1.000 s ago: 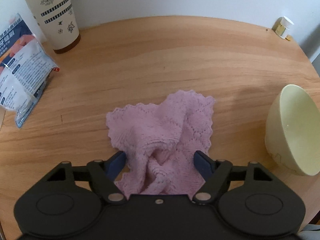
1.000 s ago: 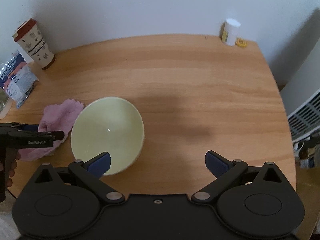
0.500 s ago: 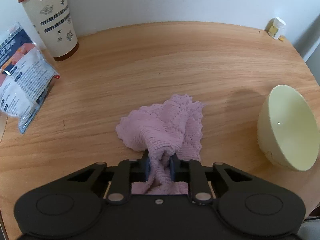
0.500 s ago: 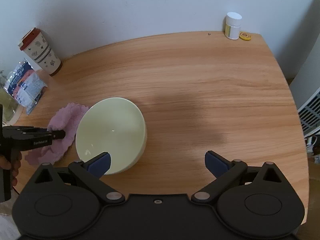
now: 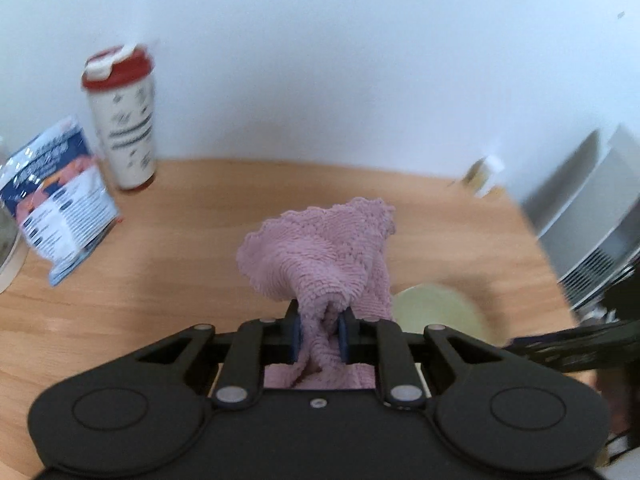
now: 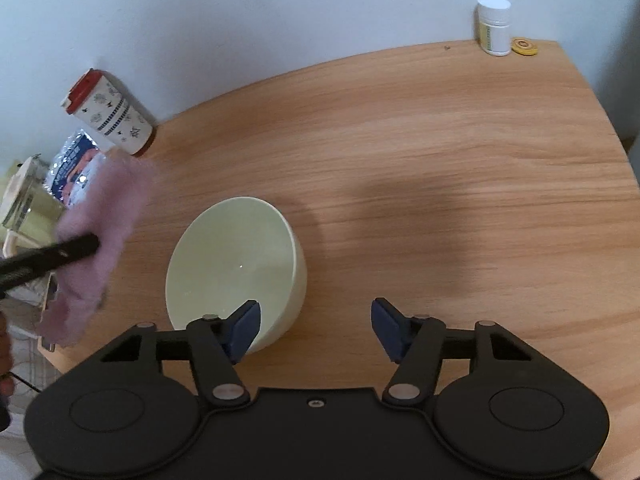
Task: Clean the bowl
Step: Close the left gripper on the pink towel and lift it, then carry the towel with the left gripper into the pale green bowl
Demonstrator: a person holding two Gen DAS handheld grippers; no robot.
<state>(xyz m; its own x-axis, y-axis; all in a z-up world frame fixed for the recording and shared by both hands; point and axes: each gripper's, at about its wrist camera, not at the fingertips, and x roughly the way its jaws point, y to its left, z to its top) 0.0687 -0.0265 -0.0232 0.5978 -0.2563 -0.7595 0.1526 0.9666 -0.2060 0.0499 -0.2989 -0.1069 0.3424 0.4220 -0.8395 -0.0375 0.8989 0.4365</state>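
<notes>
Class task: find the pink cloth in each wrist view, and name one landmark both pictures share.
Left wrist view: the pink cloth is at centre, pinched in the left gripper.
Right wrist view: it is at the left edge, blurred, left of the bowl.
Shared landmark: the red-lidded cup.

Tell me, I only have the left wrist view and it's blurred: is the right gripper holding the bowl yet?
Observer: No. The right gripper is open, its left finger over the bowl rim, the right one over bare table.
Operator: Is the bowl upright?
Observer: It is tilted, its opening turned toward the right wrist camera.
Operator: Anything inside it?
Observer: The inside looks empty, with only a small glint of light.
Operator: Where's my cloth relative to it?
Observer: The pink cloth, held by the left gripper, hangs in the air left of the bowl, not touching it.
</notes>
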